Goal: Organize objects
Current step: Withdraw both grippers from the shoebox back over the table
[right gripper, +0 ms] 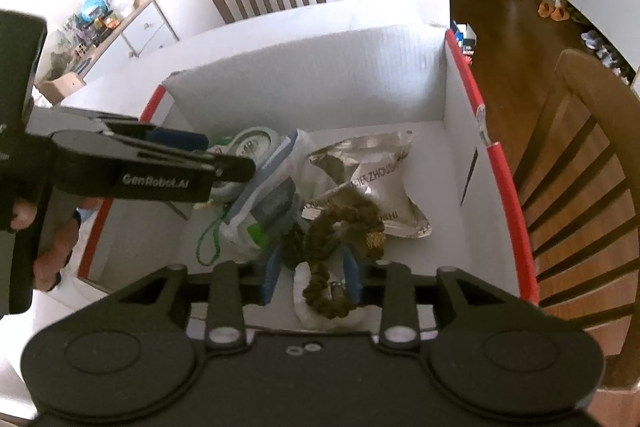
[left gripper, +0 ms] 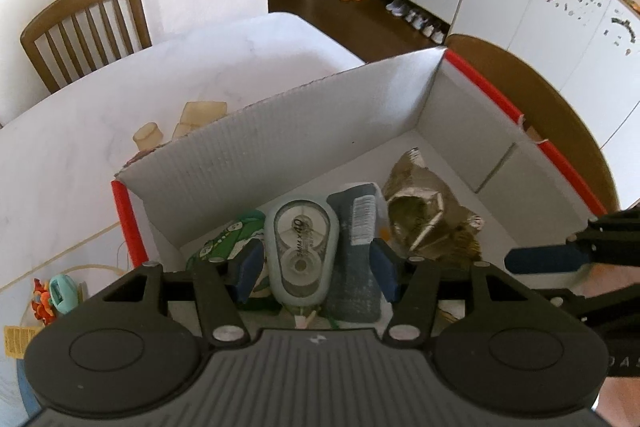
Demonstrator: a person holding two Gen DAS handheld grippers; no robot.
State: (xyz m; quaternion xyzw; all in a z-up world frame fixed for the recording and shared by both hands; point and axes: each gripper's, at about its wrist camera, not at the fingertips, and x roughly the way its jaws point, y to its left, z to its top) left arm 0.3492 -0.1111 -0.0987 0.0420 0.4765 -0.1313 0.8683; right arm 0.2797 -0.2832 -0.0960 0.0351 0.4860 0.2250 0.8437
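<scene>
At lower centre of each frame, inside the box (left gripper: 304,131), both grippers' fingers stand apart: left gripper (left gripper: 316,273) straddles a light, hard, slippery tape dispenser (left gripper: 302,247), best pinched across its flat sides, right gripper (right gripper: 312,277) a soft scrunchie (right gripper: 332,247).

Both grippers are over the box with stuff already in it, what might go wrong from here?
1. The correction tape sits between the left gripper fingers, apart from both; lifting carelessly could drag it out.
2. The brown hair tie lies against the right gripper finger and may snag.
3. Both grippers crowd one end of the box and might bump.
</scene>
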